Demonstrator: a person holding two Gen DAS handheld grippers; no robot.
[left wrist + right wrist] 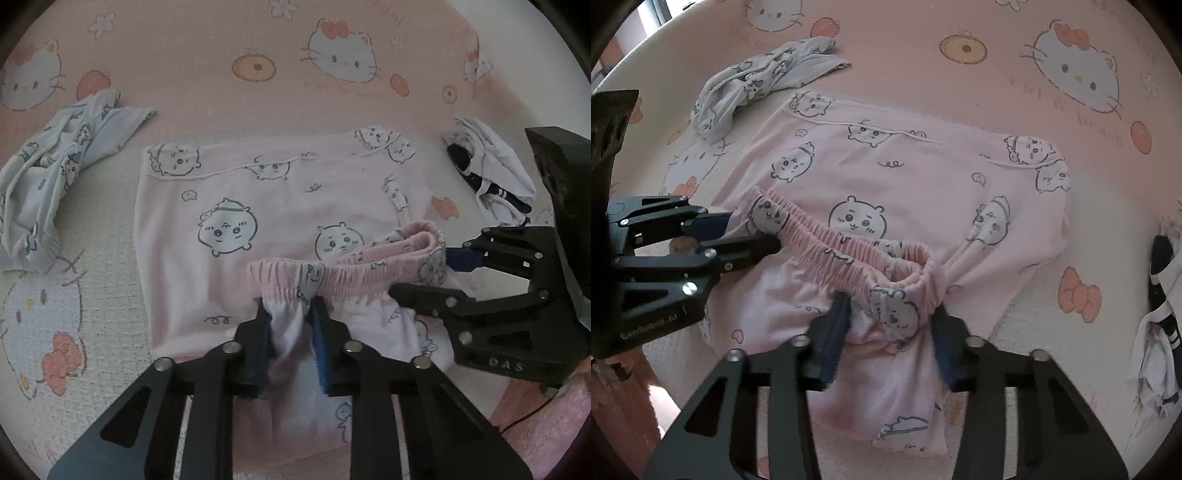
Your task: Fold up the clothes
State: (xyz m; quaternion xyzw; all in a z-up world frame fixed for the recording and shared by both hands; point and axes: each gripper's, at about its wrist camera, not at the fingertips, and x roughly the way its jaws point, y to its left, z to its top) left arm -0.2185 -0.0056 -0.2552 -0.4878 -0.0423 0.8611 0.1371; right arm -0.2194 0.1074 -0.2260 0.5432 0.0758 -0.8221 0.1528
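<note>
Left gripper (288, 317): its blue-padded fingers pinch the elastic waistband of the pink pants, with bunched fabric caught between them.
Right gripper (890, 325): it is clamped on the other end of the same waistband; cloth fills the gap between its fingers.
Waistband (343, 269): the gathered pink elastic is lifted and stretched between the two grippers, above the rest of the garment.
Pink pants (923, 177): printed with cartoon faces, they lie on the middle of the bed; the far part is spread flat, the near part is folded over and raised.
Drawstring (964, 251): two pink cords lie on the flat cloth just right of the waistband.
Blue garment (55, 166): crumpled, at the far left, apart from the pants.
White and dark garment (491, 173): bunched at the right, apart from the pants.
Bed sheet (258, 92): pink, with a cartoon cat print, under everything.
</note>
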